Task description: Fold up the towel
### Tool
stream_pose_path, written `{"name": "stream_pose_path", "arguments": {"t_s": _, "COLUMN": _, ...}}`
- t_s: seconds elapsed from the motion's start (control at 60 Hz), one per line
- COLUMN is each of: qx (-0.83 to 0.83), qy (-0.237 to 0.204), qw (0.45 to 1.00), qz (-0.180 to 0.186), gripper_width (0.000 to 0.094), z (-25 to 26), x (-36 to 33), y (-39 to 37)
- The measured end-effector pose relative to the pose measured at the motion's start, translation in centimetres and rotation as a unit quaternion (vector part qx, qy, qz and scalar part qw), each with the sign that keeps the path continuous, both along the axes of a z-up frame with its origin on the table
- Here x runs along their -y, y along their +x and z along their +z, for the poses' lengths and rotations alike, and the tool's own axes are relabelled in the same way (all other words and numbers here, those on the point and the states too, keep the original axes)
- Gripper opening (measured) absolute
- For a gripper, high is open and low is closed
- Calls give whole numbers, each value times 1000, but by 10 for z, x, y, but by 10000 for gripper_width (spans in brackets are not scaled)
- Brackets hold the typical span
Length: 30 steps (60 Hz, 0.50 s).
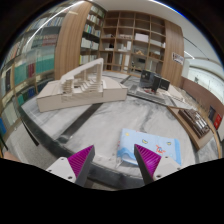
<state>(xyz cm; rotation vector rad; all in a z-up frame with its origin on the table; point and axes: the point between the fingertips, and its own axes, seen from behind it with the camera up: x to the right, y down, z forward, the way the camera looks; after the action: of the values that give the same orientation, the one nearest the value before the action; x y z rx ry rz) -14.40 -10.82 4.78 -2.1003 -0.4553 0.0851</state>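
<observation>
Above the counter [100,125], the gripper [114,160] hung with jaws spread, empty; best lowered squarely onto the pale-blue towel [152,147] corner.

Illumination even and bright, from overhead ceiling fixtures; a pale glare band crosses the table [110,120] surface. Strong fisheye distortion bends the bookshelves [130,40] at the periphery. Distant detail soft; shadows faint.

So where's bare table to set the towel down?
Bare marble table lies beyond the open gripper, between the wooden model and the blue-printed sheet. The far side, by the dark devices, is crowded.
</observation>
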Motion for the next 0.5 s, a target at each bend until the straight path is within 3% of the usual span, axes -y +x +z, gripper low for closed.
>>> {"name": "stream_pose_path", "arguments": {"t_s": 0.083, "qx": 6, "qy": -6, "qw": 1000, "qz": -25, "gripper_width": 784, "z": -12, "x": -25, "y": 9}}
{"name": "stream_pose_path", "arguments": {"t_s": 0.15, "qx": 5, "qy": -12, "qw": 1000, "qz": -23, "gripper_width": 779, "z": -29, "x": -63, "y": 21}}
{"name": "stream_pose_path", "arguments": {"t_s": 0.2, "qx": 14, "qy": -23, "qw": 999, "qz": -25, "gripper_width": 719, "z": -38, "x": -67, "y": 18}}
{"name": "stream_pose_path", "arguments": {"t_s": 0.25, "qx": 17, "qy": -30, "qw": 999, "qz": -24, "gripper_width": 635, "z": -50, "x": -75, "y": 22}}
{"name": "stream_pose_path", "arguments": {"t_s": 0.283, "qx": 22, "qy": -36, "qw": 999, "qz": -26, "gripper_width": 465, "z": -59, "x": -77, "y": 24}}
{"name": "stream_pose_path", "arguments": {"t_s": 0.333, "qx": 18, "qy": -24, "qw": 999, "qz": -27, "gripper_width": 358, "z": -59, "x": -78, "y": 21}}
{"name": "stream_pose_path", "arguments": {"t_s": 0.4, "qx": 49, "qy": -6, "qw": 998, "qz": -44, "gripper_width": 38, "z": -60, "x": -83, "y": 36}}
{"name": "stream_pose_path", "arguments": {"t_s": 0.5, "qx": 52, "qy": 6, "qw": 998, "qz": -35, "gripper_width": 18, "z": -58, "x": -81, "y": 34}}
